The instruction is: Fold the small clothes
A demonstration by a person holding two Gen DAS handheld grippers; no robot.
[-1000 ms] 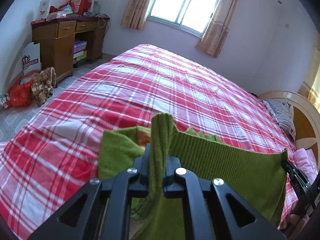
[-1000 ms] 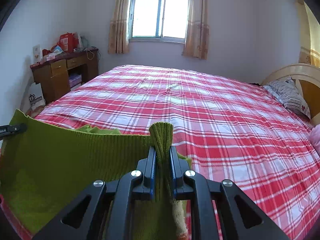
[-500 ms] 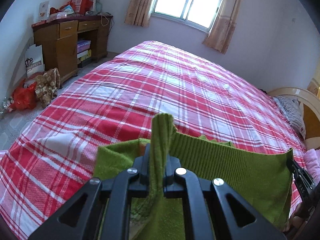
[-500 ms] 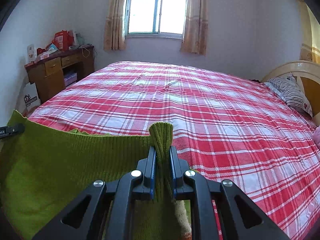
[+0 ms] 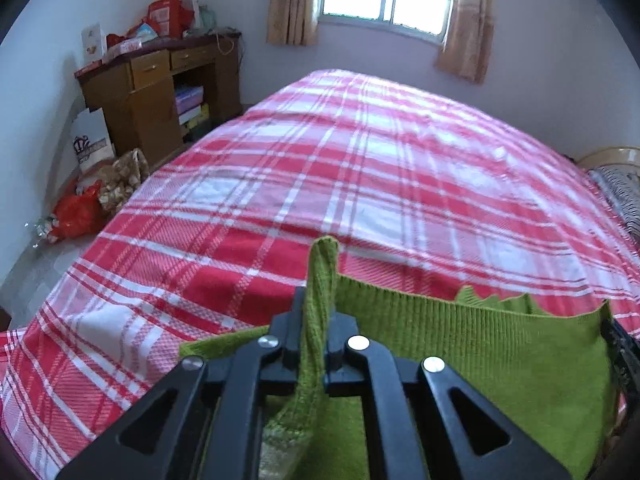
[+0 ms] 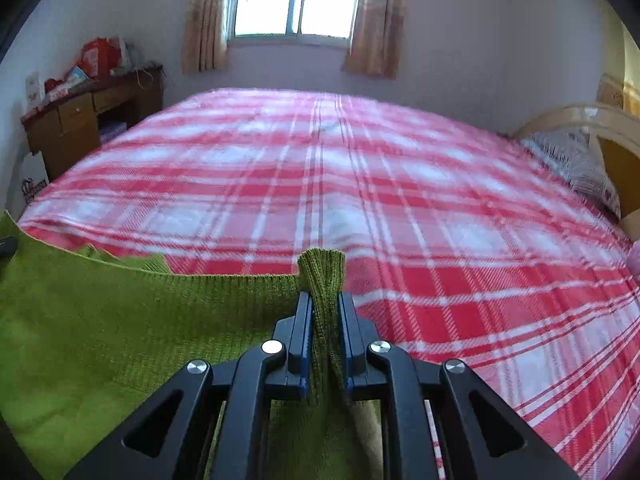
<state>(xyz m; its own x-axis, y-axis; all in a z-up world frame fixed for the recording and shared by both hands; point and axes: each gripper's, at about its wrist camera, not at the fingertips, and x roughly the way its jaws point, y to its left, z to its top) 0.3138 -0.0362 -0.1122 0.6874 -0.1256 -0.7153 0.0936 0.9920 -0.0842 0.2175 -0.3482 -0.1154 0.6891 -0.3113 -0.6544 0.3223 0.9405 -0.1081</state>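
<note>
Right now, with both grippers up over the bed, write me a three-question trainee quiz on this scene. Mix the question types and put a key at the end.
1. True or false: the left gripper and the right gripper each pinch the green knit garment.
2. Multiple choice: the garment's top edge between the grippers is A) stretched taut, B) bunched in a heap, C) lying flat on the bed.
3. Fill in: the red plaid bedspread runs toward a ____ with curtains on the far wall.

Key: 1 true; 2 A; 3 window.
</note>
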